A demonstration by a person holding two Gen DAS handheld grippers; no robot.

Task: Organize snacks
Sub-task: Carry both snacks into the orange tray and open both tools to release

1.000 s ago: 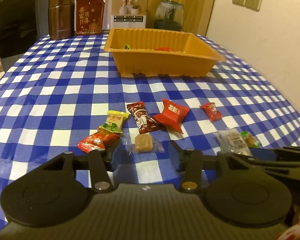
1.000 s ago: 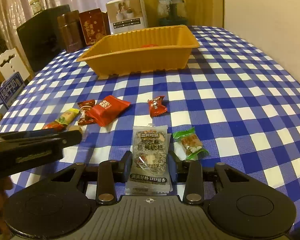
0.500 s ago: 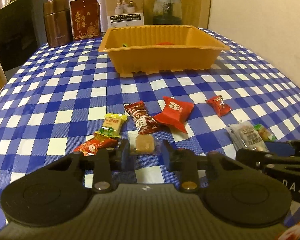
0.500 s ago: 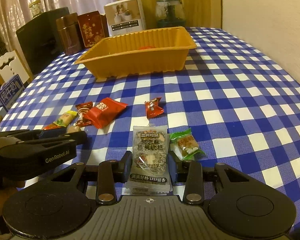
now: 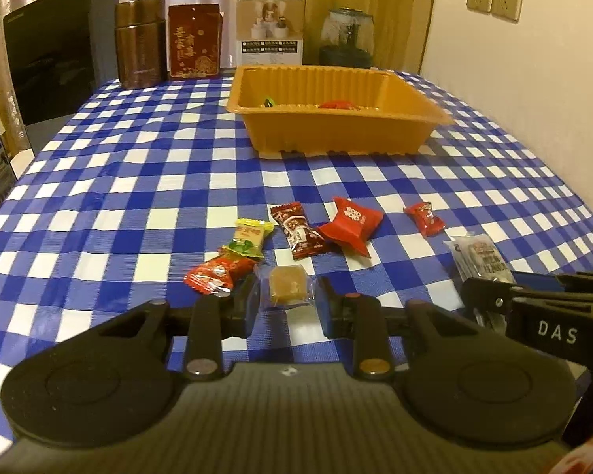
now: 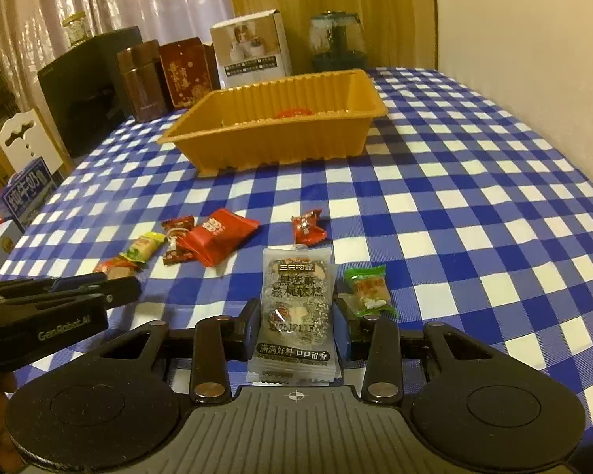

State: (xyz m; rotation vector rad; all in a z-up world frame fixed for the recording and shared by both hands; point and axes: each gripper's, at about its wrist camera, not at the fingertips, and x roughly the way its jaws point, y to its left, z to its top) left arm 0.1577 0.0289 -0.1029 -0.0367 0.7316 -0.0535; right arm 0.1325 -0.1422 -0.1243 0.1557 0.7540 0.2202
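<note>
Left wrist view: left gripper (image 5: 284, 302) jaws grasp the brown candy (image 5: 288, 285); right gripper (image 6: 296, 326) jaws grasp the sesame cake packet (image 6: 296, 308); tray (image 5: 336, 134) far ahead holds few snacks; most remain on table (image 5: 138, 181)

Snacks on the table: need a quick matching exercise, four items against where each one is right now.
Items:
1. tan candy in clear wrap
2. sesame walnut cake packet
3. green-wrapped snack
4. big red packet

Places:
A. on the cloth, just right of the right gripper
B. between the fingers of the left gripper
C. on the cloth, overlapping the dark red-brown wrapper
D. between the right gripper's fingers

Pairs: 1-B, 2-D, 3-A, 4-C
</note>
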